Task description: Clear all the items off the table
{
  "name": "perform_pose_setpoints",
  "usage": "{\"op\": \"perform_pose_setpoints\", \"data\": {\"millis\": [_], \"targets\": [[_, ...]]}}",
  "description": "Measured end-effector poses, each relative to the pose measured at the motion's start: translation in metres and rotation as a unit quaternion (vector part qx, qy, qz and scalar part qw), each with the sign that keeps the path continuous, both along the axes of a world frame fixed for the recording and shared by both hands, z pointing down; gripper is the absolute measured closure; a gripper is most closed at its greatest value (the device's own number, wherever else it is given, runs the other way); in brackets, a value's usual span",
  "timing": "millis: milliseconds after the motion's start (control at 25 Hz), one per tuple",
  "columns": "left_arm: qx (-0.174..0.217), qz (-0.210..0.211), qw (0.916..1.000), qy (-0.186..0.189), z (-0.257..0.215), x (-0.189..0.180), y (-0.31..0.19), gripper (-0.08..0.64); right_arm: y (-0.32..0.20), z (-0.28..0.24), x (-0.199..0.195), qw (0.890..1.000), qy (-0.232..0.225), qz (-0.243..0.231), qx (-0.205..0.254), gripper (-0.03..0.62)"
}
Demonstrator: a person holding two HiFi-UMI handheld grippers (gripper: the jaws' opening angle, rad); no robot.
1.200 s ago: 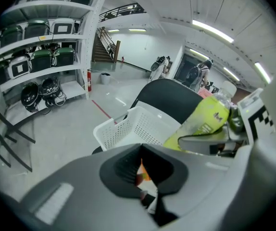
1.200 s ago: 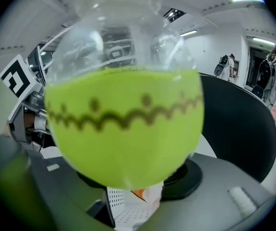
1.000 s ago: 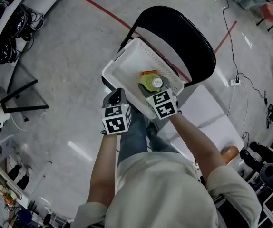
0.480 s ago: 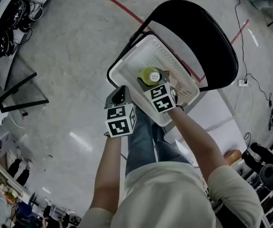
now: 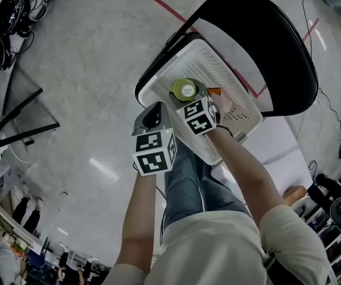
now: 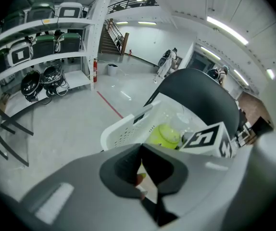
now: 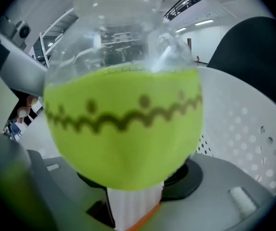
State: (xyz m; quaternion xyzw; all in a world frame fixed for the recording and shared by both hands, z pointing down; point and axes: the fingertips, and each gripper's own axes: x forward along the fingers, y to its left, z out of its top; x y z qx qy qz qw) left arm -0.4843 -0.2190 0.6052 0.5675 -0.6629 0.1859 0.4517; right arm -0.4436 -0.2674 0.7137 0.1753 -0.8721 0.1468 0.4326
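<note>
Both forearms reach forward and down from the torso, side by side. The left gripper (image 5: pixel 152 116) sits at the near rim of the white perforated basket (image 5: pixel 242 108), which rests on the seat of a black chair (image 5: pixel 265 34). The right gripper (image 5: pixel 189 101) is over the basket's inside, angled steeply down.

Left gripper view: the jaws are pressed together with nothing between them (image 6: pixel 140 152). Past them are the basket's wall (image 6: pixel 122 129), the green bottle (image 6: pixel 165 134) and the right gripper's marker cube. Only this view shows the shelving with helmets (image 6: pixel 42 81) and a stairway farther off.

Right gripper view: the bottle (image 7: pixel 123 124) fills the frame, clamped between the jaws (image 7: pixel 134 198). The bottle is clear on top, with yellow-green liquid below. A white ribbed part with an orange edge lies nearest the camera. The dotted basket wall (image 7: pixel 246 124) stands right behind.

Head view: the bottle (image 5: pixel 184 89) shows as a green disc just ahead of the right gripper's cube, above the basket's interior and just beside an orange item (image 5: pixel 214 91) lying there. Whether the bottle touches the basket floor cannot be told.
</note>
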Motion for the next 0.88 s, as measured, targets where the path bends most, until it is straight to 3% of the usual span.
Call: {"op": "perform_pose_setpoints", "data": {"millis": [360, 880], "targets": [[-0.007, -0.003, 0.9999, 0.009, 0.013, -0.002, -0.004, 0.552, 0.003, 0.040, -0.013, 1.000, 0.015, -0.016, -0.007, 0.319], [-0.005, -0.006, 0.9999, 0.014, 0.014, -0.003, -0.002, 0.552, 0.005, 0.044, -0.025, 1.000, 0.003, -0.020, -0.003, 0.298]]}}
